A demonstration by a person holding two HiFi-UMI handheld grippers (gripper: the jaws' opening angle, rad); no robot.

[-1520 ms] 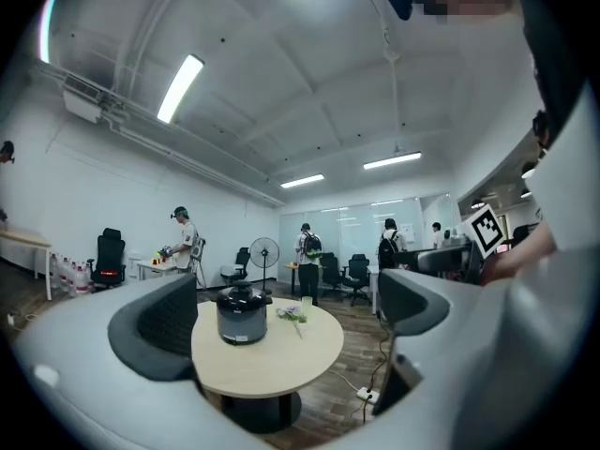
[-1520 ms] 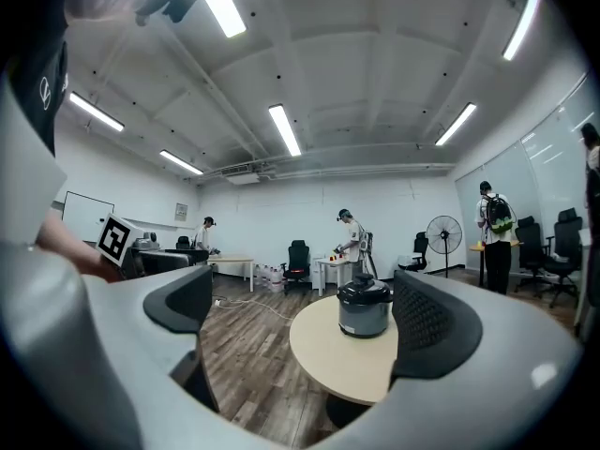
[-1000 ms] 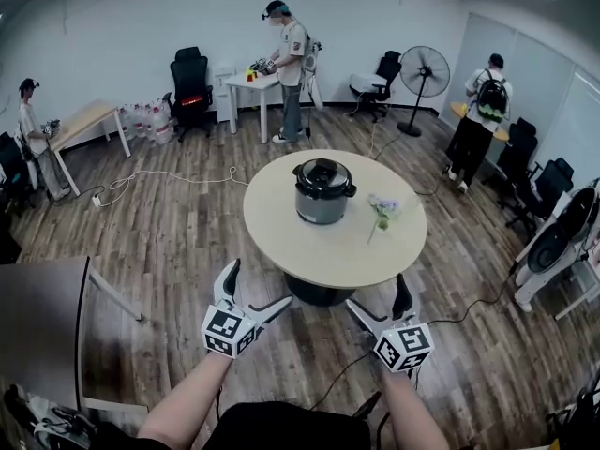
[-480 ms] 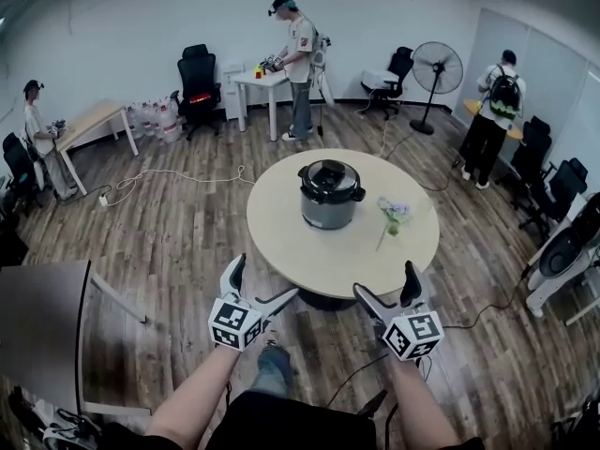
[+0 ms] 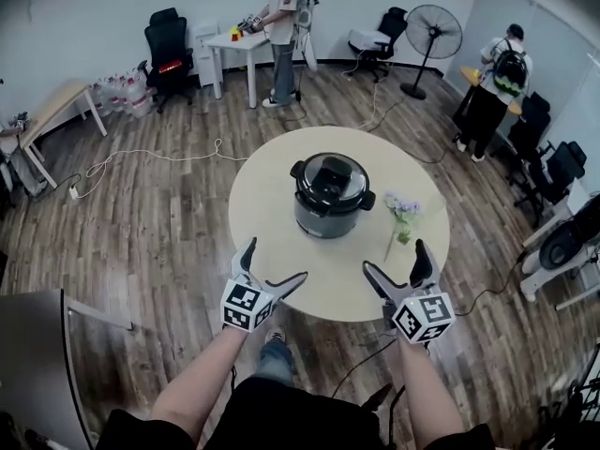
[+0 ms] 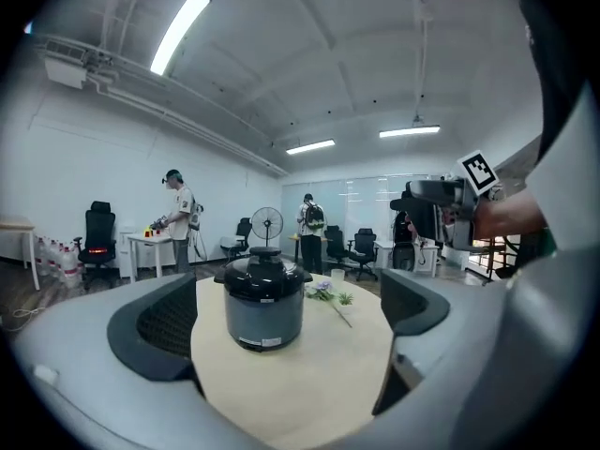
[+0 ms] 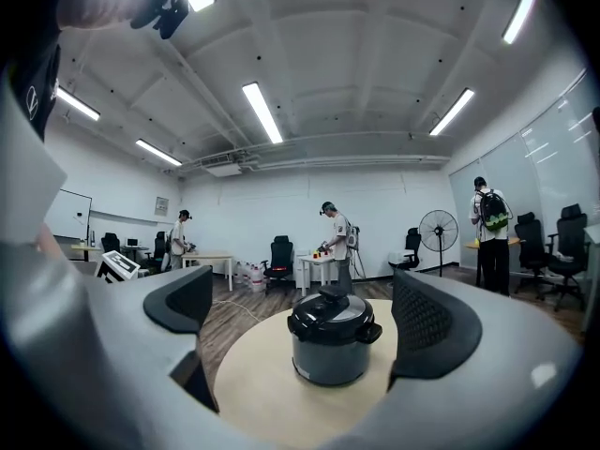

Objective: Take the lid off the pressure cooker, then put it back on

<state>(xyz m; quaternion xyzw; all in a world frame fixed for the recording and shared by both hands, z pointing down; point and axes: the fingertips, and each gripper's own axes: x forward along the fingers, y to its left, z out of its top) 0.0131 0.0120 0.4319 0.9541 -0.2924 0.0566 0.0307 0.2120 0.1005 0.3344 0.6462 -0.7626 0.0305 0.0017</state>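
Note:
A grey pressure cooker with its black lid on stands near the middle of the round beige table. It also shows in the left gripper view, pressure cooker, and in the right gripper view, pressure cooker. My left gripper hovers open at the table's near edge, left of the cooker. My right gripper is open too, over the near right edge. Both are empty and well short of the cooker.
A sprig of purple flowers lies on the table right of the cooker. Several people stand at the room's edges, one at a white desk. A standing fan, office chairs and floor cables surround the table.
The view has closed in on the table. Both open grippers have come forward from over the floor to the table's near edge. The cooker has not moved.

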